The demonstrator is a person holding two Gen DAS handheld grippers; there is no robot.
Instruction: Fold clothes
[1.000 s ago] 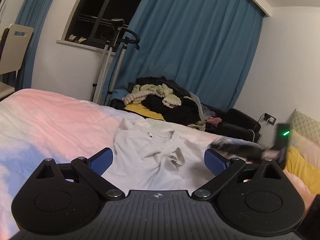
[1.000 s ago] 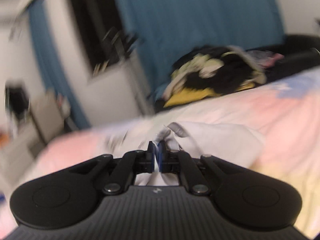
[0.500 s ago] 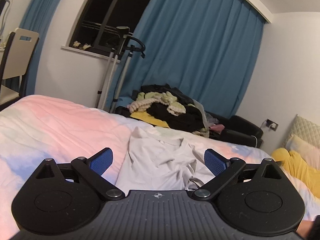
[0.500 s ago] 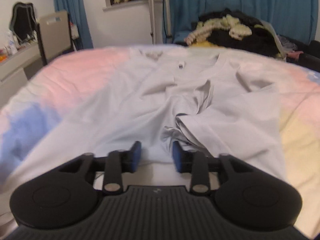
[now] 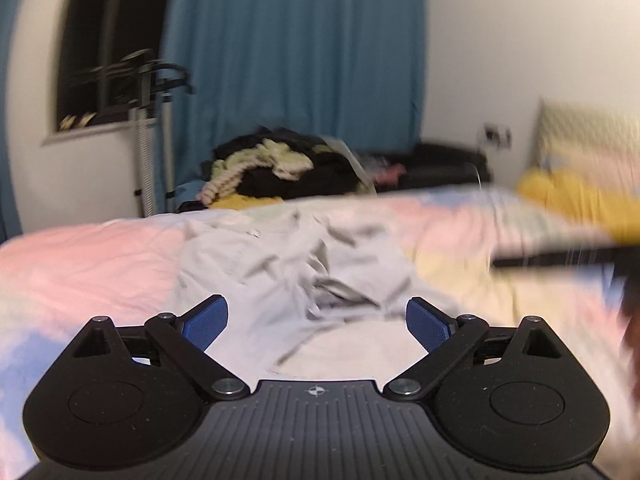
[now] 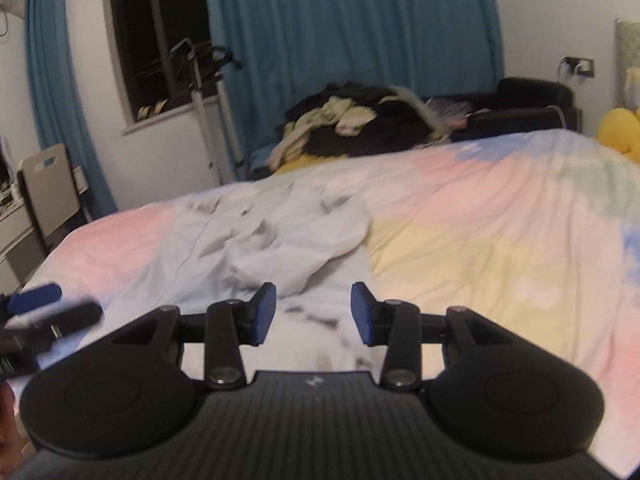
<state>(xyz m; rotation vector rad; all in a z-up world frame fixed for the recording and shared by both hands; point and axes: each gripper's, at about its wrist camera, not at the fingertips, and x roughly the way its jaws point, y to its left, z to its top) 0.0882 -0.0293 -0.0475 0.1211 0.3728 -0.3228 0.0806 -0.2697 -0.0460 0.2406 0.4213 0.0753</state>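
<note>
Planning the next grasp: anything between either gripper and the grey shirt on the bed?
Nothing visible. The shirt lies crumpled on the bedspread straight ahead of the right gripper and the left gripper, both with open, empty jaws. The clothes pile sits beyond the bed, clear of it.

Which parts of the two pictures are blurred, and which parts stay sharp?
Left wrist view: the left gripper is sharp, but the grey shirt, the bed and the right edge are smeared by motion. Right wrist view: the right gripper and blue curtain look fairly clear; the shirt is soft, and the left gripper at the left edge is streaked.
</note>
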